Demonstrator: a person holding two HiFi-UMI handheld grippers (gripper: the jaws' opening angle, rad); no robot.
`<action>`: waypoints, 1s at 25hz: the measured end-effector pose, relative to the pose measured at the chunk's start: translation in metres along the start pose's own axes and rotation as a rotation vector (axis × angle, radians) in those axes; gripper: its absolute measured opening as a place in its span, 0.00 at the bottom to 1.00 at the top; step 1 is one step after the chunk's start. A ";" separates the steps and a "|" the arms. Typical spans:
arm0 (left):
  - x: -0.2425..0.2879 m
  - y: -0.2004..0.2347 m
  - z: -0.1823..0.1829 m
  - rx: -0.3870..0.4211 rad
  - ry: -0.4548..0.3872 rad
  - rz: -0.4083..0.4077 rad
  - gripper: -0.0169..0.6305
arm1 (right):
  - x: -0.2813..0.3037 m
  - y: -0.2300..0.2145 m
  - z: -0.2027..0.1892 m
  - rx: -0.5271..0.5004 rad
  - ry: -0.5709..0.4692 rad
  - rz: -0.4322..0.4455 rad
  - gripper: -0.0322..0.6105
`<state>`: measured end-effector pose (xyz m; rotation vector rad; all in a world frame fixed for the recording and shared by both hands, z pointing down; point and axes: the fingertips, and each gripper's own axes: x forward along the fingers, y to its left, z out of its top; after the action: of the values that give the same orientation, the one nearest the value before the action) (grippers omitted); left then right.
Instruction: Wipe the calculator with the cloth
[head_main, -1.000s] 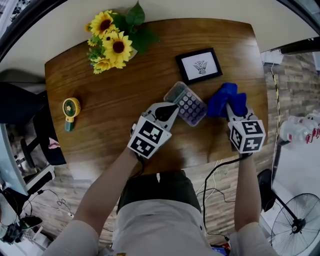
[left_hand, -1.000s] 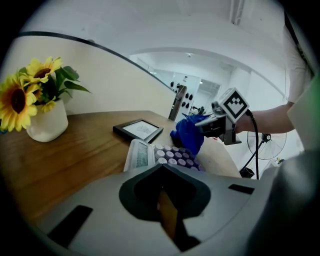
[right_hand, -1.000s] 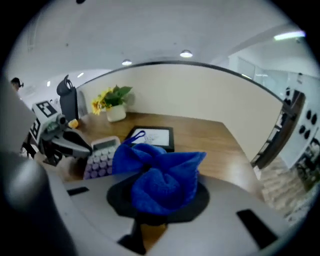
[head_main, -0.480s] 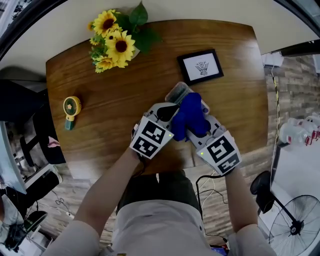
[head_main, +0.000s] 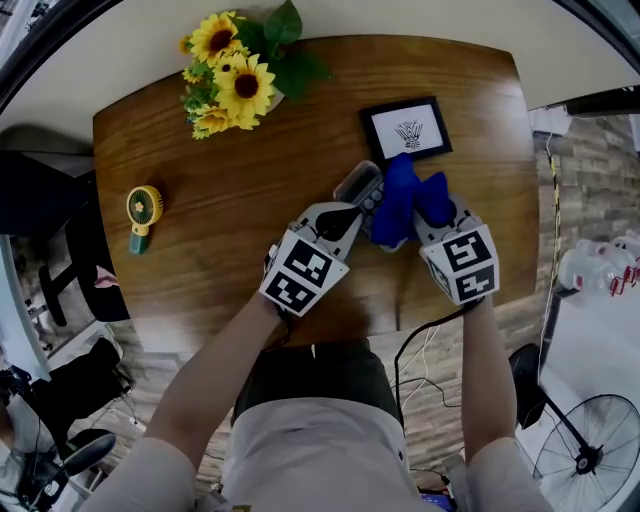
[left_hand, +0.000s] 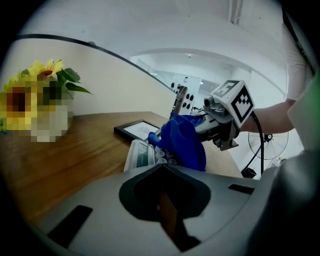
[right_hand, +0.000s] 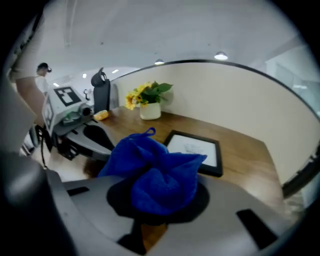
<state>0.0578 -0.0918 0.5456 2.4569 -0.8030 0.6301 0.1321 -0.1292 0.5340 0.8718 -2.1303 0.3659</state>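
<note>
Wooden table (head_main: 215, 265), four loose items plus the cloth. One of each:
- calculator (head_main: 357, 185), centre of the table, lying at an angle
- blue cloth (head_main: 399, 198), bunched and lying on the right part of the calculator. It covers most of the keys; only the display end and a few key rows show in the left gripper view
- black picture frame (head_main: 403, 130), lying flat just beyond the calculator on the far side, close to the cloth's far edge
- bunch of sunflowers (head_main: 233, 78), far left corner, well apart from the rest
- small yellow handheld fan (head_main: 143, 217), left edge, lying flat

Two grippers, both at the calculator.

Right gripper (head_main: 432, 222) — claw clamped on the cloth. Its own view shows the blue wad filling the mouth and spilling forward. It comes in from the near right.

Left gripper (head_main: 341, 218) — claw together, only a thin slit shows in its own view. The tip sits at the calculator's near-left edge. Can't tell whether it pinches that edge or just rests against it.

The two marker cubes sit side by side at the near edge of the table, apart from each other.
</note>
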 end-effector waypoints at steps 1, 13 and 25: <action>0.000 0.000 0.000 -0.001 -0.001 -0.002 0.03 | 0.001 -0.014 -0.005 -0.023 0.034 -0.062 0.18; 0.000 0.000 0.001 0.006 -0.004 -0.004 0.03 | -0.006 0.046 0.082 -0.056 -0.127 0.213 0.18; -0.001 0.000 0.000 0.005 -0.008 0.012 0.03 | 0.039 0.083 0.071 -0.005 -0.052 0.361 0.18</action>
<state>0.0572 -0.0913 0.5454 2.4623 -0.8202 0.6279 0.0173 -0.1241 0.5198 0.4934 -2.3367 0.5244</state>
